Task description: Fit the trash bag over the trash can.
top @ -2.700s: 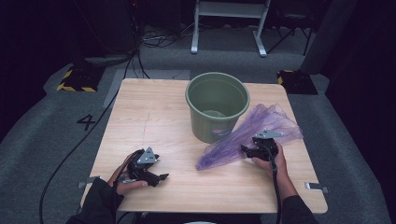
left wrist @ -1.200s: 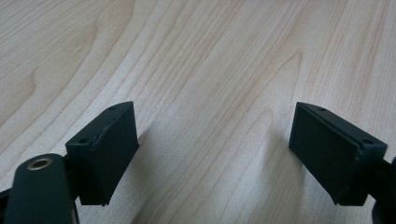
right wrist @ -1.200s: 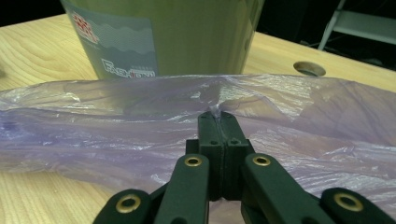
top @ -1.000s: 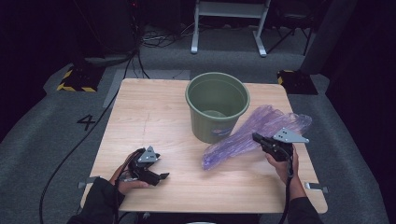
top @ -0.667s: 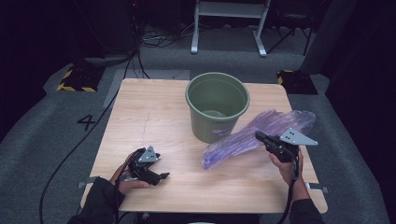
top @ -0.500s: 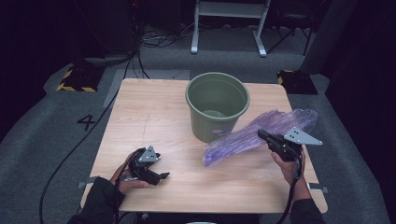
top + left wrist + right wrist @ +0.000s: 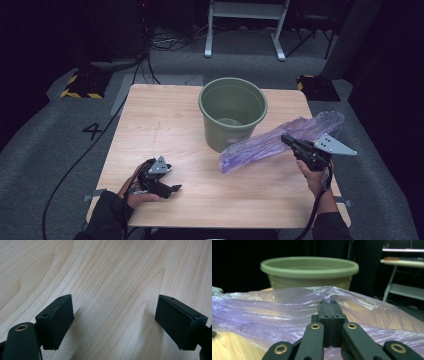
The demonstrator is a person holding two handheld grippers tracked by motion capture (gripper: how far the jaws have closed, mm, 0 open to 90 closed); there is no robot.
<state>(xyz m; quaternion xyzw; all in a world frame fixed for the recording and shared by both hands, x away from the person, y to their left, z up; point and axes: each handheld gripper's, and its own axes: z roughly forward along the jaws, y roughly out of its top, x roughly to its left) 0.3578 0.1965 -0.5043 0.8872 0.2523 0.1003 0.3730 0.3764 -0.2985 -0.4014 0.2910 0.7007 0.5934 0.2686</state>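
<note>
The right gripper (image 7: 289, 140) had its jaws clamped on the purple bag (image 7: 272, 142) near the table's right edge, beside the bucket (image 7: 232, 111). The thin film could probably tear or slip. The left gripper (image 7: 170, 188) rested with jaws apart and empty.

The left hand (image 7: 131, 192) rests at the near left edge of the table, its black two-jaw left gripper (image 7: 172, 188) lying low with jaws wide apart and nothing between them. The right hand (image 7: 314, 175) holds the black right gripper (image 7: 285, 139) raised near the right edge, jaws pressed tight together, pointing left.
</note>
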